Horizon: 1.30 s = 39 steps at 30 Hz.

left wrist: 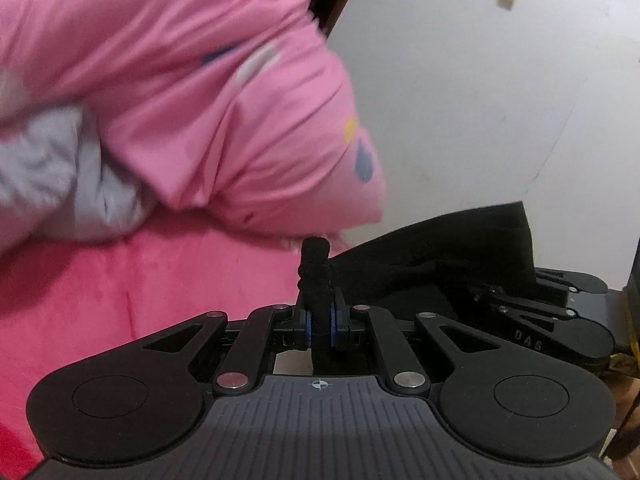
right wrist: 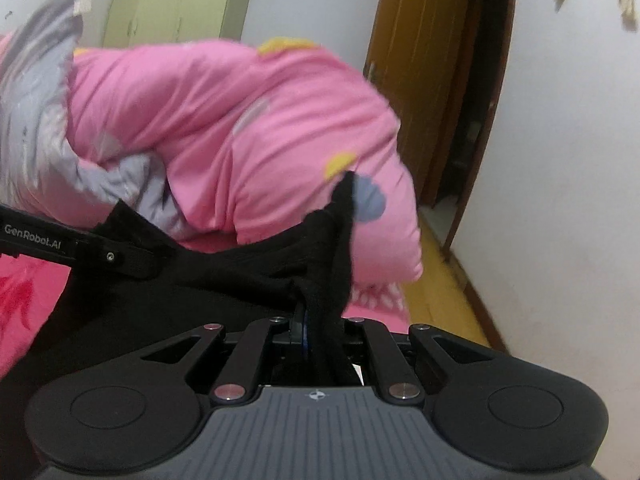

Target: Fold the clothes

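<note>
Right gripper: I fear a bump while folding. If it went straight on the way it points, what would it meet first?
Most likely the pink quilt heaped on the bed, straight ahead of the right gripper, which is shut on the black cloth. Depth is unclear.

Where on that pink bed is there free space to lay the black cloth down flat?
The bare stretch of pink bedsheet in front of the bunched pink quilt looks free, left of the black garment. The back is crowded by the quilt. Both the left gripper and right gripper are clamped on the garment.
</note>
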{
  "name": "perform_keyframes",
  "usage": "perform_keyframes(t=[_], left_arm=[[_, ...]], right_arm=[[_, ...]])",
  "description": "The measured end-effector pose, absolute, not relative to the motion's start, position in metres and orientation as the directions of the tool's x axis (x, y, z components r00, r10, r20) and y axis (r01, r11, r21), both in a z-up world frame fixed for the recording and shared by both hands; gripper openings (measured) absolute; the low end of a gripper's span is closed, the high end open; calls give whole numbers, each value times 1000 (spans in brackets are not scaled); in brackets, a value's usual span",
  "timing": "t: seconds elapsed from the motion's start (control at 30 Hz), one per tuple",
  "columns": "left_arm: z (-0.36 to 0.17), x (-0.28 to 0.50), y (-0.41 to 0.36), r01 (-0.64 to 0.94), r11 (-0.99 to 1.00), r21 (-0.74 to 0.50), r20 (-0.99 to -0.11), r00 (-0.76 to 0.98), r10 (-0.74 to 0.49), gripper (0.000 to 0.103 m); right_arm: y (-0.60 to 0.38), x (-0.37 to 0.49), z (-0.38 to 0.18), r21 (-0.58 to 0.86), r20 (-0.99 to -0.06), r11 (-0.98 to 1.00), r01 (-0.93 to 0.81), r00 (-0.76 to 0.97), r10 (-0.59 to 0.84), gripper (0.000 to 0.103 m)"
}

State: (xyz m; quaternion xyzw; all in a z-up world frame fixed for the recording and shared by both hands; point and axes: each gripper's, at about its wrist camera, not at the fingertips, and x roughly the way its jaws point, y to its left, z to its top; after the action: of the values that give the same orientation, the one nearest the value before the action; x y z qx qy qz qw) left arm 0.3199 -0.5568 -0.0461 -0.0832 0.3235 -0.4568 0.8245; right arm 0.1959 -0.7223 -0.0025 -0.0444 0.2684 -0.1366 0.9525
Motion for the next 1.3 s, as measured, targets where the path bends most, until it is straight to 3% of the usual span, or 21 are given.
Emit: perform_keyframes(t=[0.13, 0.17, 0.23, 0.37, 0.4, 0.43, 0.47, 0.63, 0.77, 0.9, 1.03, 1.2, 1.3], left_arm=[[-68, 336, -560, 658, 554, -510, -487, 311, -816, 9], [-72, 339, -559, 642, 549, -534, -489, 295, -821, 11], [-75, 343, -556, 613, 538, -578, -482, 275, -832, 14], [-70, 352, -546, 531, 550, -645, -471, 290, -833, 26], [-69, 355, -543, 508, 553, -660, -468, 297, -832, 32], [-67, 356, -539, 484, 561, -672, -464, 316, -828, 48], [-65, 357, -533, 464, 572, -677, -455, 348, -820, 58], [-59, 360, -511, 441, 574, -690, -445, 367, -817, 58], [-59, 361, -502, 437, 554, -709, -453, 320, -832, 58], [-65, 363, -505, 409, 525, -746, -453, 265, -851, 58], [-74, 359, -512, 396, 515, -760, -465, 222, -857, 58], [-83, 355, -522, 377, 546, -748, -509, 202, -837, 56], [-86, 354, -525, 379, 543, -750, -507, 199, -839, 55]], right_arm=[[-748, 206, -13, -42, -587, 964, 261, 775, -235, 15], [-756, 207, -15, -3, -608, 957, 289, 759, -231, 29], [-774, 202, -16, 88, -625, 924, 372, 743, -239, 46], [-809, 172, -12, 304, -577, 808, 505, 772, -266, 54], [-816, 161, -9, 357, -556, 770, 529, 783, -279, 54], [-823, 150, -7, 407, -536, 732, 547, 792, -293, 54], [-825, 139, -3, 429, -519, 715, 552, 799, -305, 54], [-802, 84, 18, 483, -434, 745, 459, 865, -252, 52], [-719, 51, 41, 298, -428, 902, 313, 888, -167, 52], [-601, 21, 47, -72, -446, 982, 174, 875, -188, 52], [-525, 10, 29, -321, -472, 945, 65, 854, -219, 51], [-479, 15, 2, -544, -569, 832, -107, 776, -273, 50], [-468, 25, -12, -641, -552, 758, -120, 758, -348, 50]])
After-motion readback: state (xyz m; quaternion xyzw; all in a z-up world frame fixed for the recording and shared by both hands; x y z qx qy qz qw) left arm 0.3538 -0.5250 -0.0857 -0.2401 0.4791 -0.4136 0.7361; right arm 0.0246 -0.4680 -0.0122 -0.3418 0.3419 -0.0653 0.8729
